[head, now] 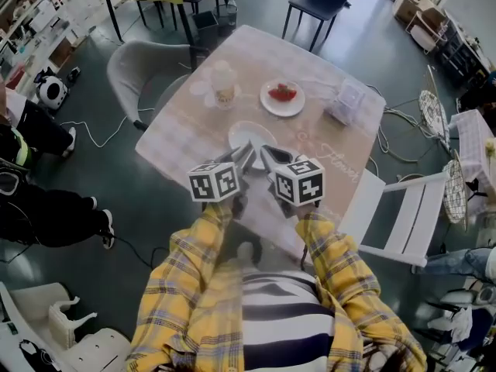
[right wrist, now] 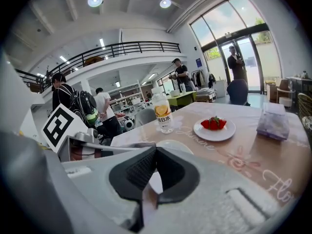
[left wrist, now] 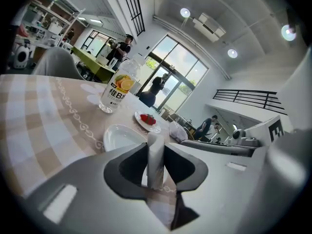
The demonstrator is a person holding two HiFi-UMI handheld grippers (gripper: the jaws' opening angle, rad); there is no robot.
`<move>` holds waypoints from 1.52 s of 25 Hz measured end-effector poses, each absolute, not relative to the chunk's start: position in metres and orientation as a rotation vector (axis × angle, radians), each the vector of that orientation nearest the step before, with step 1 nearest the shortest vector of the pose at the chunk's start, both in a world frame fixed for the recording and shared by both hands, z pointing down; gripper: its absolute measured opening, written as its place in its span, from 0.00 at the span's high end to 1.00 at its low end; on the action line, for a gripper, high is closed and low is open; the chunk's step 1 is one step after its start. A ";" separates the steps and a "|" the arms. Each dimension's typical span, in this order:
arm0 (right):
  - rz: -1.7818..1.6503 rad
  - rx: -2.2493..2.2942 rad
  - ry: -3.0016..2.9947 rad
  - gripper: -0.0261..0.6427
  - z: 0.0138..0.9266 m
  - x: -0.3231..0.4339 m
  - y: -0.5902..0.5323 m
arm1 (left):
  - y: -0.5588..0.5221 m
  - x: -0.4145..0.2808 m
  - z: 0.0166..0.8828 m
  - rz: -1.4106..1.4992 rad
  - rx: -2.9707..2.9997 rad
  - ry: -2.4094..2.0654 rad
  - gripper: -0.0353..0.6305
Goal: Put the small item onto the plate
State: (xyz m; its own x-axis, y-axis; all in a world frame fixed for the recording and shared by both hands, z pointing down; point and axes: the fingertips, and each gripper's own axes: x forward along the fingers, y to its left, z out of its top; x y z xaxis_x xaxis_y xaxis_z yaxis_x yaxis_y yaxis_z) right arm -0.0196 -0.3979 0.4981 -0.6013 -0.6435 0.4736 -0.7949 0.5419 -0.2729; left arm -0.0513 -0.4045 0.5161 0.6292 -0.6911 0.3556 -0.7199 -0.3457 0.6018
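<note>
A small white cylinder (left wrist: 156,172) stands upright between the jaws of my left gripper (left wrist: 156,147), which is shut on it. Just beyond the jaws lies an empty white plate (left wrist: 119,136) on the checked tablecloth. In the head view both grippers sit side by side over the table's near edge, the left gripper (head: 246,152) and the right gripper (head: 267,155) pointing at the empty plate (head: 249,132). My right gripper (right wrist: 155,152) is shut, with its pads touching and nothing between them. Part of the empty plate (right wrist: 173,144) shows behind its jaws.
Farther back on the table are a plate of strawberries (head: 282,98), a drink bottle (head: 223,85) and a tissue pack (head: 346,101). A grey chair (head: 136,68) stands at the left side and a white chair (head: 411,208) at the right. A person's legs (head: 46,215) are at far left.
</note>
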 end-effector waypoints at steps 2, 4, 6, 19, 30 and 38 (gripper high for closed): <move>0.664 1.171 -2.464 0.96 0.500 -0.020 -0.406 | -0.408 -0.049 0.520 0.075 2.080 -1.097 0.79; 0.659 1.159 -2.468 0.96 0.499 -0.019 -0.412 | -0.412 -0.045 0.521 0.093 2.077 -1.076 0.79; 0.661 1.154 -2.471 0.96 0.499 -0.019 -0.418 | -0.417 -0.043 0.522 0.115 2.078 -1.062 0.79; 0.684 1.133 -2.441 0.96 0.515 -0.016 -0.426 | -0.428 -0.041 0.546 0.228 2.002 -1.041 0.80; 0.716 1.123 -2.434 0.96 0.522 -0.009 -0.429 | -0.447 -0.058 0.554 0.393 2.039 -1.245 0.64; 0.732 1.124 -2.421 0.96 0.527 -0.007 -0.432 | -0.454 -0.068 0.560 0.552 2.101 -1.384 0.42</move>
